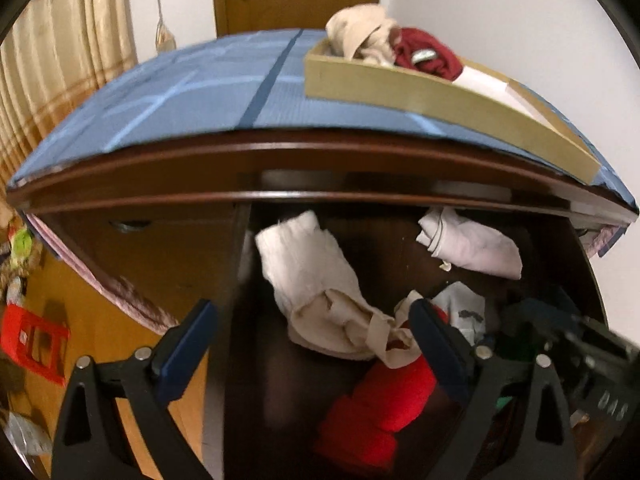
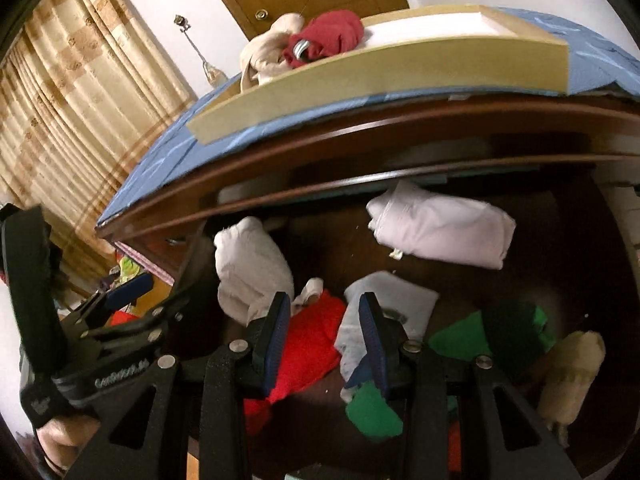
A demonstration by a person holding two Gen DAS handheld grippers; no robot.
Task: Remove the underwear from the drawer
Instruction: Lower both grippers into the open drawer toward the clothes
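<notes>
The dark wooden drawer (image 1: 280, 360) is pulled out and holds loose underwear: a white piece (image 1: 304, 264), a cream piece (image 1: 352, 328), a red piece (image 1: 384, 404), a pale lilac piece (image 1: 476, 248) and a printed white piece (image 1: 464, 312). My left gripper (image 1: 316, 328) is open above the drawer's left side, empty. My right gripper (image 2: 324, 336) is open over the red piece (image 2: 308, 344) and the printed white piece (image 2: 392, 300), holding nothing. Green pieces (image 2: 492, 336) lie to its right. The right gripper's body shows at the lower right of the left wrist view (image 1: 568, 344).
A shallow cardboard tray (image 1: 432, 92) on the blue cloth-covered dresser top (image 1: 192, 96) holds a beige garment (image 1: 360, 32) and a dark red garment (image 1: 428, 52). A cream roll (image 2: 572, 372) lies at the drawer's right. Curtains, a door and a red crate (image 1: 32, 348) surround.
</notes>
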